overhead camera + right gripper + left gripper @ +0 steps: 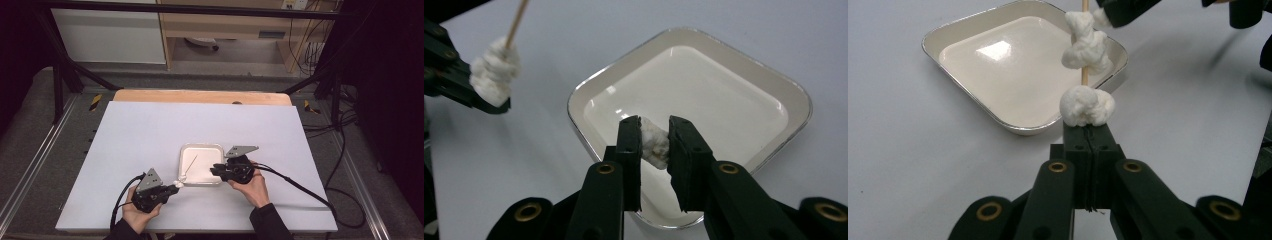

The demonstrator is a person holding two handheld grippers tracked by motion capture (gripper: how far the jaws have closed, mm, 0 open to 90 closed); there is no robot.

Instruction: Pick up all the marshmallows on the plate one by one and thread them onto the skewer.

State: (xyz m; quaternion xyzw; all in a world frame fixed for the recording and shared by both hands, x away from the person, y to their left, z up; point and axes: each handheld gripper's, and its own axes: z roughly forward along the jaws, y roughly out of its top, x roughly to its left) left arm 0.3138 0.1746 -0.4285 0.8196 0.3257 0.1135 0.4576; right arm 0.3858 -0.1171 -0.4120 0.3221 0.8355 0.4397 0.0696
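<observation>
A thin wooden skewer (1084, 75) carries two soft white lumps (1086, 105) and stands out of my left gripper (1088, 132), whose jaws are shut on its lower end. In the high view the skewer (190, 163) slants over the near left part of a white square tray (186, 149), with my left gripper (174, 188) just off that corner. My right gripper (655, 136) is shut on another white lump (654, 144) above the tray's (744, 80) near rim. In the high view my right gripper (214, 170) sits at the tray's right edge.
The tray lies on a white sheet (150, 130) over the table; a wooden strip (200, 96) runs along the far edge. Black cables (300, 187) trail from both grippers toward the near side. A dark frame rail (65, 65) stands at the far left.
</observation>
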